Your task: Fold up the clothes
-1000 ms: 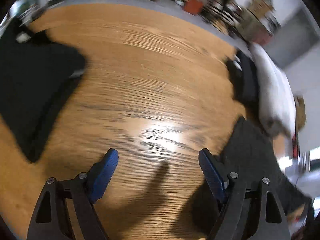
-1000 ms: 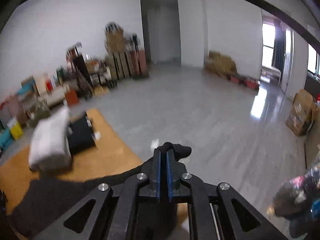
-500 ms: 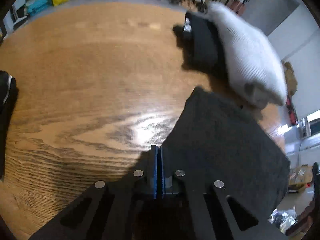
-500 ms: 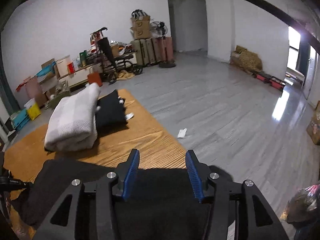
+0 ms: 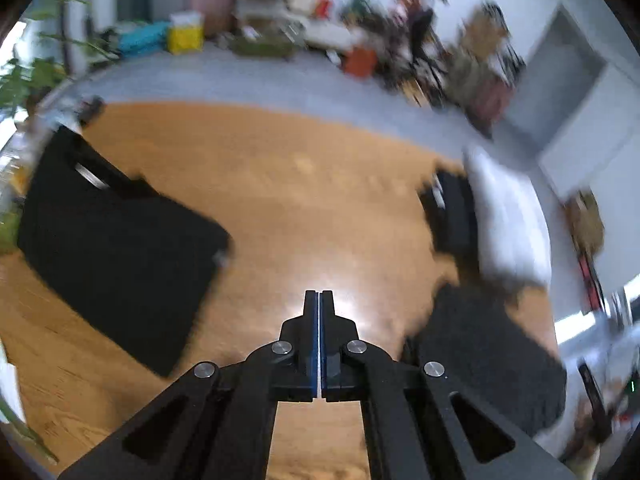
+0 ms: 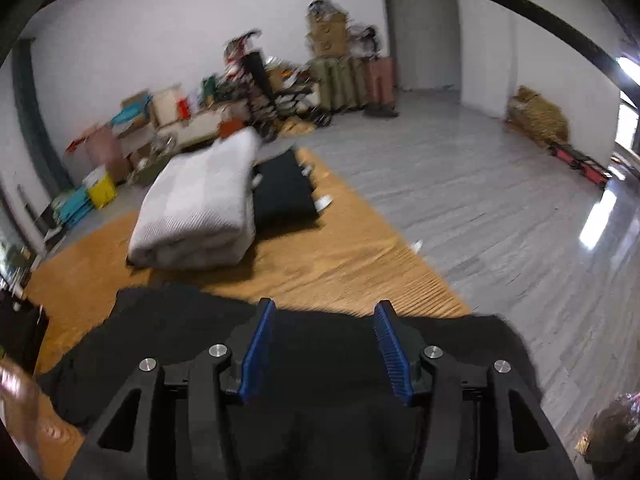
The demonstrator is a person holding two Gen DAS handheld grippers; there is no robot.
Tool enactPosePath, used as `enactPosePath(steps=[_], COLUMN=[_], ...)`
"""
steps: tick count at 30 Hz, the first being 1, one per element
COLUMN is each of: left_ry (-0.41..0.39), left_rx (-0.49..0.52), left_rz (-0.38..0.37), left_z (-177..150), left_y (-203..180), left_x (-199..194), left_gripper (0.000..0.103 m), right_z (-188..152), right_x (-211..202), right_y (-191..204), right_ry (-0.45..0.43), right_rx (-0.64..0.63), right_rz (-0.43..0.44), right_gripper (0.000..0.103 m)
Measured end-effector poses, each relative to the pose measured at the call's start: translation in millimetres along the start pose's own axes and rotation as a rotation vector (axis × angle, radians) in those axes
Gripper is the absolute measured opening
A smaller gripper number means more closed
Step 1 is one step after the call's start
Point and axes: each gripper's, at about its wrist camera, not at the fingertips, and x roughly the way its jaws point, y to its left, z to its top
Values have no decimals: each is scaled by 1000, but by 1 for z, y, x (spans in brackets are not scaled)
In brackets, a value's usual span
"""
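Jaws of left gripper [image 5: 319, 300] together, empty — right gripper [image 6: 324, 316] jaws opening above dark garment [image 6: 320, 360].

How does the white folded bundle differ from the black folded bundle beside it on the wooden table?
The white folded bundle is pale and thick, and it stands higher. The black folded bundle is dark, flatter and looks smaller, with small white tags along its edge. The white one lies to the left in the right wrist view, the black one nearer the table's edge. Both are folded and rest side by side on the wooden table.
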Motion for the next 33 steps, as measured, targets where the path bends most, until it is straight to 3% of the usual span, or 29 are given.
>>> enactPosePath(steps=[1,2,4,7,10,12,15,17,23,27,31,33], left_ry=[51,102,193,234,255,281,285,270,159,121,96,94], left_rx=[8,16,35,67,82,87,76,67,0,6,-4,-3], left_rz=[-21,-42,-80,-92,-97,-94,-89,-95,-189,-209,-234,-232], left_z=[-6,-12,-23,-25,-23,-23,-25,-25,-10,-6,-6,-5], left_y=[-11,-22,-46,-82,-100,-104,-107,-104,-87,-86,-85,-84], left_x=[15,30,57,94,109,115,122,119,82,62,49,47], left_gripper=[13,37,68,68,67,60,38,5,3,2,2,2], right_z=[-3,-6,-10,-17,-27,-35,-48,-52,-58,-62,-67,-74], right_x=[3,6,6,-4,-18,-25,-36,-42,-44,-31,-10,-3], right_y=[1,3,-3,-28,-67,-95,-134,-152,-185,-200,-219,-226], right_ry=[15,31,45,46,55,67,81,84,79,82,147,175], right_rx=[-2,-3,4,33,87,145,240,291,380,424,466,509], right_rz=[5,10,0,-45,-125,-164,-216,-226,-216,-187,-204,-161], right_gripper=[56,56,56,63,65,65,65,66,68,74,75,73])
